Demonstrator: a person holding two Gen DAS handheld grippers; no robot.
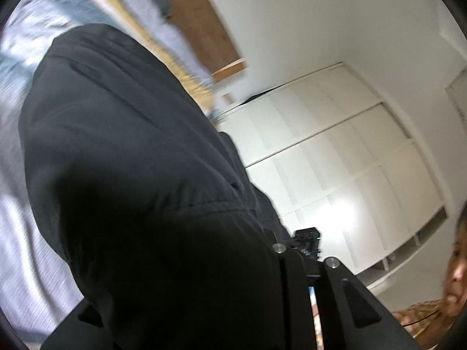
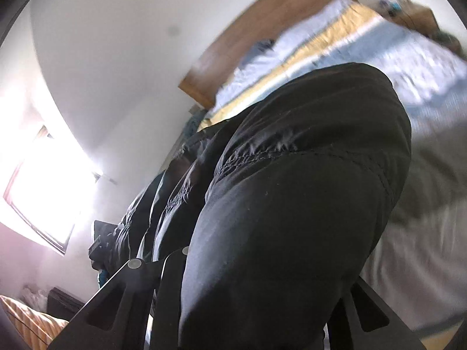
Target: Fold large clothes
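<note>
While 2 hand-held grippers, left (image 1: 305, 255) & right (image 2: 160, 258), grip, 1 black jacket (image 2: 292, 204) hangs.

One black jacket (image 1: 131, 160), two hand-held grippers (image 1: 303, 252)

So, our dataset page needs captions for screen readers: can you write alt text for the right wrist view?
A black padded garment fills the blurred fisheye frame, draped over the right gripper. Behind lie a bed with a wooden headboard and a bright window.

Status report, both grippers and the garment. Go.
Left gripper shut on the black jacket, cloth draped over it. Right gripper: jacket bunched across it, grip cannot be confirmed. Jacket lifted above the bed. Frames blurred; nothing seen in the way.
</note>
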